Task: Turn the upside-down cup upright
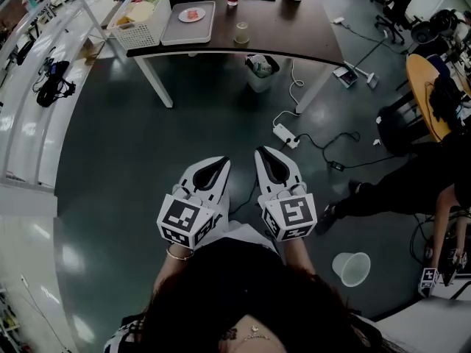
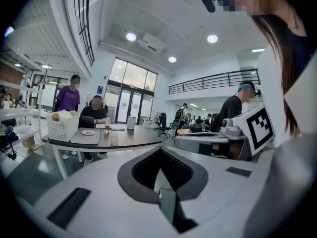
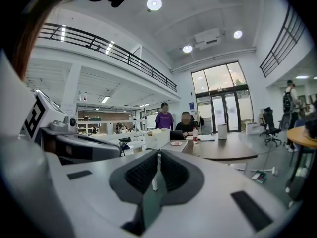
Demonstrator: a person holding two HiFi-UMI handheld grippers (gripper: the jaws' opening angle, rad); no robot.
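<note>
My left gripper (image 1: 217, 162), right gripper (image 1: 268, 153): jaws closed together, nothing held; cup (image 1: 241, 33) on table (image 1: 302, 28); only head view shows bin (image 1: 261, 72) beneath.

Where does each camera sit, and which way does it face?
Head view: on the person's head, looking steeply down; shows hair, left gripper, right gripper.
Left gripper view: on the left gripper, facing the table; shows its shut jaws.
Right gripper view: on the right gripper, facing the table; shows its shut jaws.
Shared: all show the table with its basket.
</note>
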